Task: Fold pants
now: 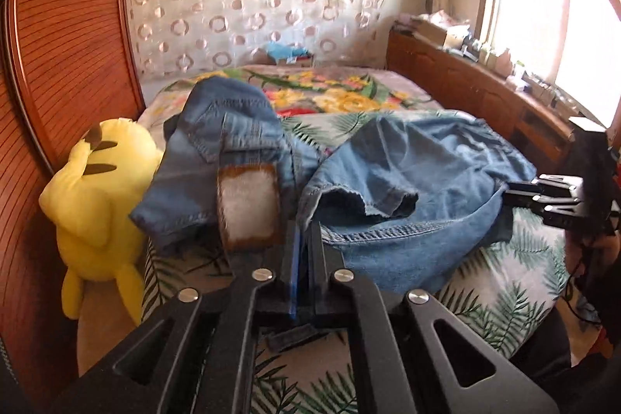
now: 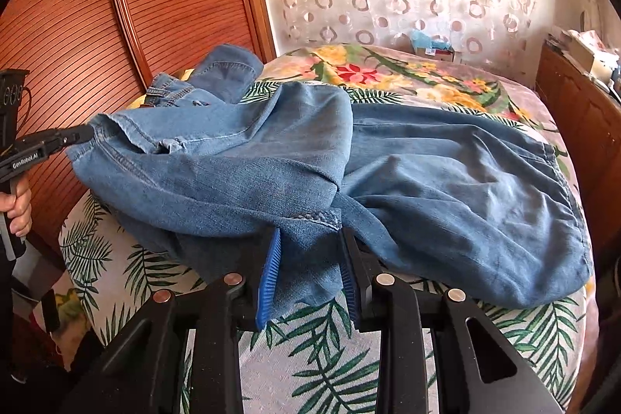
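One pair of jeans, two tongs, both biting denim

The pants (image 2: 248,161) sit bunched on the bed (image 2: 330,355). Left tongs (image 1: 304,239) are pinched nearly shut on the waistband edge, lifting it. Right tongs (image 2: 306,258) stand partly apart with a fold of denim clamped between the blue pads (image 2: 269,270). One yellow plush (image 1: 101,189) lies beside the bed.

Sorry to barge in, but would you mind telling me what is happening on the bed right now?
A person is working a pair of blue jeans on the bed with two handheld grippers. The left gripper is shut on a denim edge near the waistband. The right gripper has a fold of denim between its fingers, though its grip looks loose. The jeans lie bunched and crumpled, not yet folded. A yellow plush toy sits beside the bed.
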Motion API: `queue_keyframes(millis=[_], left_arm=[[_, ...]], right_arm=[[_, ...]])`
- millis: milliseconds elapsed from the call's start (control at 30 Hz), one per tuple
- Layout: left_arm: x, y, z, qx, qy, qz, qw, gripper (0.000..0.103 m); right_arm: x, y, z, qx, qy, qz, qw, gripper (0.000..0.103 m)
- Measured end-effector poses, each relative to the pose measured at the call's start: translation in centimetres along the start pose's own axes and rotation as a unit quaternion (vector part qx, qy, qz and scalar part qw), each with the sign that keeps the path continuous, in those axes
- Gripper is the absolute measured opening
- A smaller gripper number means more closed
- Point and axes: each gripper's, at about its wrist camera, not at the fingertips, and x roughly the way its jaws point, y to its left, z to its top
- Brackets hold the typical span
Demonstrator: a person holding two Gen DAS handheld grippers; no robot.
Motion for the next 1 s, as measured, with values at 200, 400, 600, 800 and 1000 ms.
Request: queue_keyframes(millis=[200, 400, 600, 800, 1000], left_arm=[[0.5, -0.3, 0.5, 0.001, 0.001, 0.001, 1.0000, 0.036], [2.8, -3.4, 1.3, 0.034, 0.022, -0.022, 0.9989, 0.059], [5.6, -6.8, 2.4, 0.063, 0.034, -0.049, 0.9962, 0.081], [7.9, -8.6, 3.2, 0.078, 0.045, -0.054, 0.9944, 0.079], [10.0, -9.2, 2.8, 0.090, 0.076, -0.049, 0.9918, 0.054]], right_arm=[[-0.4, -0.8, -0.1, 0.006, -0.001, 0.003, 1.000, 0.031], [-0.5, -0.7, -0.1, 0.012, 0.000, 0.003, 1.000, 0.031], [-0.6, -0.5, -0.3, 0.017, 0.002, 0.002, 1.000, 0.031], [-0.7, -0.5, -0.5, 0.022, 0.001, 0.003, 1.000, 0.031], [-0.5, -0.4, -0.7, 0.029, -0.003, 0.006, 1.000, 0.031]])
